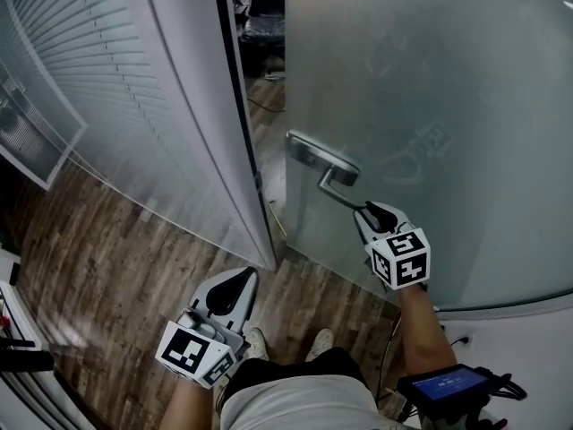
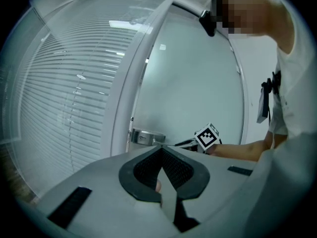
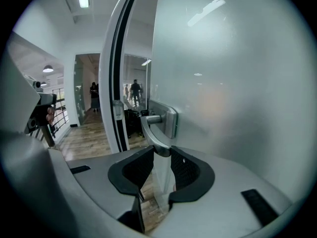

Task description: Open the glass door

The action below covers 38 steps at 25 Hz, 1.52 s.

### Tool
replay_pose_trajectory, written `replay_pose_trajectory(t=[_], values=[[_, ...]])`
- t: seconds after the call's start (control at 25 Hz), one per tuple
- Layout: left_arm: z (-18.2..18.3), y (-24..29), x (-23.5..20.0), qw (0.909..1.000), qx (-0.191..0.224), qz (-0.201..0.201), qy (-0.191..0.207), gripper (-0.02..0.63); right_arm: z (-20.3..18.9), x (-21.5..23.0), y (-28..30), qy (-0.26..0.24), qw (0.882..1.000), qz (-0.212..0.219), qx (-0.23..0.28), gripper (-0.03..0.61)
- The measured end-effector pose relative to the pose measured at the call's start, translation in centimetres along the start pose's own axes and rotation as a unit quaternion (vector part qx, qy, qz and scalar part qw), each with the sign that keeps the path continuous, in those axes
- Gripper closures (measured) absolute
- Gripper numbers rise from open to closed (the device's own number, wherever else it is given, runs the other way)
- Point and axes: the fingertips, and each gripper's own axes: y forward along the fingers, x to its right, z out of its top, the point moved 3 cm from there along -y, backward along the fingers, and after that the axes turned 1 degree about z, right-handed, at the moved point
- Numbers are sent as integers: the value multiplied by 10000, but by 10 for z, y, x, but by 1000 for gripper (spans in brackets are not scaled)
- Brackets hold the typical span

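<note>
The frosted glass door (image 1: 430,106) stands ajar, with a gap between it and the dark-edged frame (image 1: 228,106). Its metal lever handle (image 1: 327,170) points down toward my right gripper (image 1: 367,211), which is shut on the lever's end. In the right gripper view the handle (image 3: 156,128) curves down from its plate into my right gripper (image 3: 162,152), and both pads press on it. My left gripper (image 1: 235,285) hangs low near the person's legs, away from the door. It is shut and holds nothing (image 2: 162,150). The left gripper view also shows the handle plate (image 2: 143,137).
A fixed frosted panel with blind-like stripes (image 1: 116,88) stands left of the frame. Wood floor (image 1: 116,276) lies below. Through the gap, a hallway with people (image 3: 94,95) is visible. A small screen device (image 1: 448,388) sits at the bottom right.
</note>
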Motion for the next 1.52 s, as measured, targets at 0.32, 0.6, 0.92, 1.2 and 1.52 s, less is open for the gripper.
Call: replay_pose_trajectory(t=[0.32,0.6,0.92,1.2,1.52], values=[[4,-21,2,9997,52,255,-25,615,11,23,6,53,9997,-234,9,469],[-1,-18,3,9988,101,472,-79,614,11,55,21,126,9989,-447,-3,469],[1,-6,-6,9978,117,635,-116,614,21,93,46,323,9973,-654,58,469],[-9,8,-2,9966,129,817,-59,614,12,133,64,461,9955,-821,104,469],[-13,6,-5,9939,169,1087,-109,614,15,165,79,569,9925,-1078,93,469]])
